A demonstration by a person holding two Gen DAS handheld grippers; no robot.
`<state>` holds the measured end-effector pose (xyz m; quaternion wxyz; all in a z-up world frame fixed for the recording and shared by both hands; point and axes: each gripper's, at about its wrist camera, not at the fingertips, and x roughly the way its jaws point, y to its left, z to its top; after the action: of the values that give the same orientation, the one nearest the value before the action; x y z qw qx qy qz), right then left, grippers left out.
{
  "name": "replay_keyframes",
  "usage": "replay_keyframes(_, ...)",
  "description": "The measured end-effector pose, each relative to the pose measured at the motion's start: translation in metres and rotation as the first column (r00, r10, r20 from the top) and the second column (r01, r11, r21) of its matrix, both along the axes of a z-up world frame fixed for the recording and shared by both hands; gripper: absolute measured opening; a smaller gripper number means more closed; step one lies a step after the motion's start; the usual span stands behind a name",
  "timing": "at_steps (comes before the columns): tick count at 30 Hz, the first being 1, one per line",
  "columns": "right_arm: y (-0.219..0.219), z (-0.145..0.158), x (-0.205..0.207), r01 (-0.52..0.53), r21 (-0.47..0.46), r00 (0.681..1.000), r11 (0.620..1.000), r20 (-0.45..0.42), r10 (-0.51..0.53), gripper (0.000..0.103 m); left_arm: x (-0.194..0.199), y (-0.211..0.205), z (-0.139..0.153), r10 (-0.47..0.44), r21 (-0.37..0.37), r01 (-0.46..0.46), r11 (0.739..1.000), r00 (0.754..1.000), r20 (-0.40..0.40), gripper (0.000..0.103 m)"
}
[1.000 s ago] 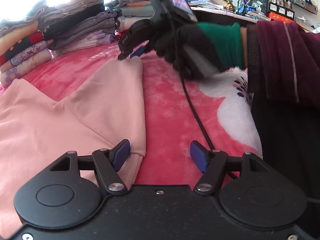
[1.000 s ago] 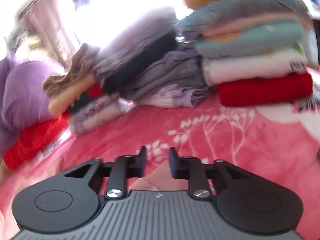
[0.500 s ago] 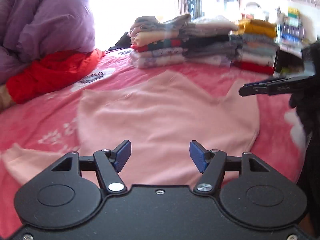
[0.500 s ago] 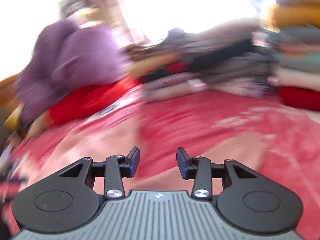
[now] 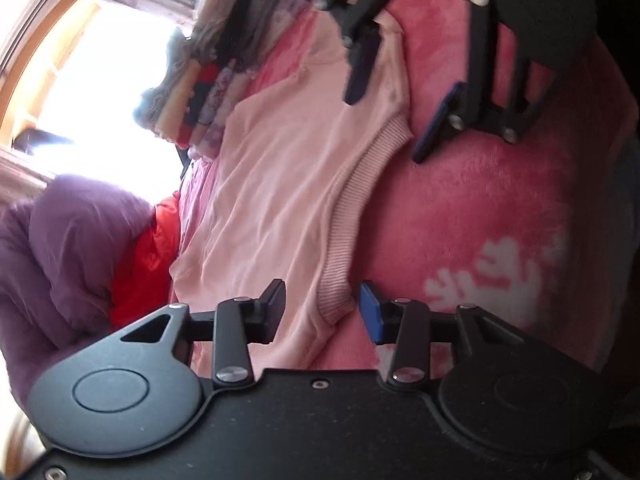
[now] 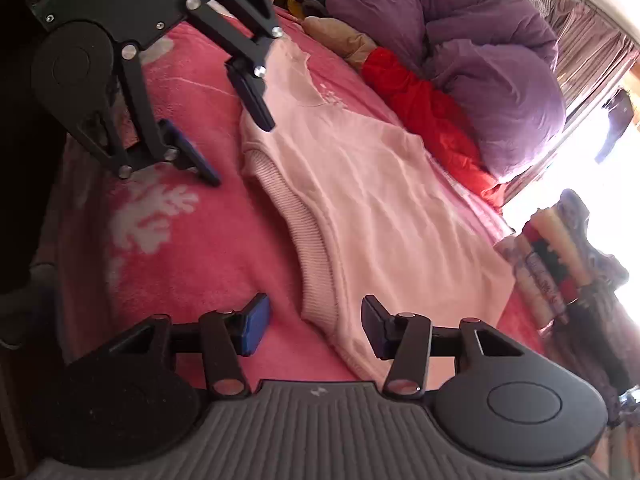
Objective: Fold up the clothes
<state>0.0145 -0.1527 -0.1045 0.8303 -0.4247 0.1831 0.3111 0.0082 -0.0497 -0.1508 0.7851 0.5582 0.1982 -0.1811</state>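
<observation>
A pink blanket (image 5: 472, 208) with white leaf shapes covers the bed under both claws. On it, spread flat, lies a pale pink sweater (image 5: 280, 184), running away from both claws toward a purple quilt (image 6: 480, 40) bunched at the far side, with a red garment (image 6: 424, 108) tucked against the quilt's near edge. Stacks of folded clothes (image 6: 560, 264) stand beyond the sweater, to the right of the right claw in its own view.

The sweater's ribbed hem (image 5: 352, 216) is the edge nearest the claws. The left claw (image 5: 322, 310) straddles one hem corner: the corner lies between its blue pads, the jaws are closing, and neither pad presses the cloth yet. The right claw (image 6: 316, 326) straddles the other hem corner in the same way, its jaws opening, with the cloth between the pads but not pinched. Each claw shows in the other's camera, hanging over the opposite end of the hem.
</observation>
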Motion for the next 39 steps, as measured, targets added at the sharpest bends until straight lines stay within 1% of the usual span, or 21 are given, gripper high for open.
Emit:
replay_keyframes(2,0.001,-0.006,0.006,0.017,-0.022,1.0,1.0,0.025,-0.016,0.048,0.001,-0.002,-0.007,-0.005,0.032,0.006,0.999,1.0,-0.007,0.019)
replay_keyframes(6,-0.002,-0.014,0.014,0.006,-0.014,0.999,1.0,-0.032,-0.006,0.018,-0.01,0.012,0.02,0.006,-0.05,-0.007,0.999,1.0,-0.024,0.015)
replay_keyframes(9,-0.012,0.002,0.0,-0.013,0.013,0.999,1.0,-0.038,0.013,0.016,-0.009,0.013,0.008,-0.005,-0.05,-0.001,0.999,0.993,-0.116,0.015)
replay_keyframes(10,-0.014,0.002,0.0,-0.014,0.014,0.998,1.0,-0.067,0.015,0.016,-0.01,0.012,0.005,-0.001,-0.052,-0.004,0.999,0.994,-0.108,0.015)
replay_keyframes(11,-0.013,-0.005,0.002,-0.015,-0.017,0.994,1.0,-0.106,0.013,0.016,-0.011,0.012,0.008,0.005,-0.063,-0.013,0.998,0.993,-0.116,0.015)
replay_keyframes(12,-0.012,-0.011,-0.001,-0.027,-0.046,0.996,0.999,-0.091,0.023,0.018,-0.009,0.015,0.017,0.01,-0.094,-0.024,0.995,0.989,-0.148,0.015)
replay_keyframes(13,-0.01,-0.016,-0.006,-0.044,-0.071,0.998,0.996,-0.054,0.04,0.02,-0.007,0.02,0.03,0.014,-0.147,-0.042,0.988,0.982,-0.191,0.025)
replay_keyframes(14,-0.009,-0.016,-0.009,-0.053,-0.091,0.998,0.994,-0.039,0.049,0.02,-0.005,0.027,0.044,0.01,-0.221,-0.064,0.973,0.971,-0.237,0.038)
replay_keyframes(16,-0.014,-0.001,-0.01,-0.047,-0.051,0.996,0.998,-0.081,0.043,0.027,-0.002,0.042,0.069,0.001,-0.383,-0.113,0.917,0.96,-0.281,0.05)
replay_keyframes(19,-0.03,0.024,-0.001,-0.011,0.162,0.98,0.987,-0.193,0.043,0.034,0.01,0.055,0.088,0.013,-0.56,-0.202,0.803,0.947,-0.321,0.05)
replay_keyframes(21,-0.04,0.038,0.006,0.033,0.322,0.966,0.946,-0.254,0.052,0.038,0.021,0.056,0.091,0.065,-0.63,-0.285,0.723,0.935,-0.348,0.05)
replay_keyframes(23,-0.048,0.047,0.016,0.098,0.455,0.955,0.885,-0.294,0.045,0.039,0.043,0.054,0.077,0.161,-0.62,-0.401,0.675,0.899,-0.407,0.049)
replay_keyframes(24,-0.047,0.042,0.026,0.145,0.469,0.945,0.871,-0.325,0.018,0.039,0.053,0.052,0.063,0.197,-0.568,-0.464,0.68,0.861,-0.469,0.049)
replay_keyframes(25,-0.045,0.034,0.038,0.192,0.465,0.93,0.864,-0.367,-0.009,0.039,0.058,0.048,0.048,0.215,-0.504,-0.496,0.707,0.829,-0.516,0.049)
replay_keyframes(26,-0.043,0.026,0.05,0.24,0.46,0.912,0.855,-0.409,-0.036,0.039,0.054,0.043,0.041,0.211,-0.477,-0.482,0.735,0.831,-0.515,0.049)
replay_keyframes(28,-0.028,0.0,0.051,0.216,0.315,0.909,0.924,-0.41,-0.073,0.04,0.046,0.041,0.048,0.198,-0.482,-0.447,0.754,0.854,-0.481,0.051)
replay_keyframes(29,-0.024,-0.002,0.047,0.19,0.274,0.92,0.943,-0.386,-0.073,0.04,0.046,0.044,0.054,0.196,-0.499,-0.455,0.738,0.852,-0.485,0.054)
replay_keyframes(32,-0.032,0.021,0.041,0.184,0.277,0.919,0.943,-0.388,-0.066,0.044,0.044,0.058,0.067,0.216,-0.562,-0.464,0.684,0.866,-0.451,0.055)
replay_keyframes(35,-0.054,0.03,0.046,0.222,0.35,0.912,0.91,-0.404,-0.067,0.05,0.059,0.07,0.08,0.24,-0.616,-0.484,0.621,0.866,-0.438,0.054)
replay_keyframes(37,-0.065,0.032,0.063,0.283,0.388,0.905,0.877,-0.411,-0.11,0.05,0.078,0.073,0.087,0.264,-0.628,-0.483,0.611,0.871,-0.414,0.054)
replay_keyframes(39,-0.075,0.038,0.08,0.328,0.453,0.904,0.829,-0.404,-0.136,0.049,0.102,0.074,0.09,0.285,-0.623,-0.475,0.621,0.878,-0.385,0.054)
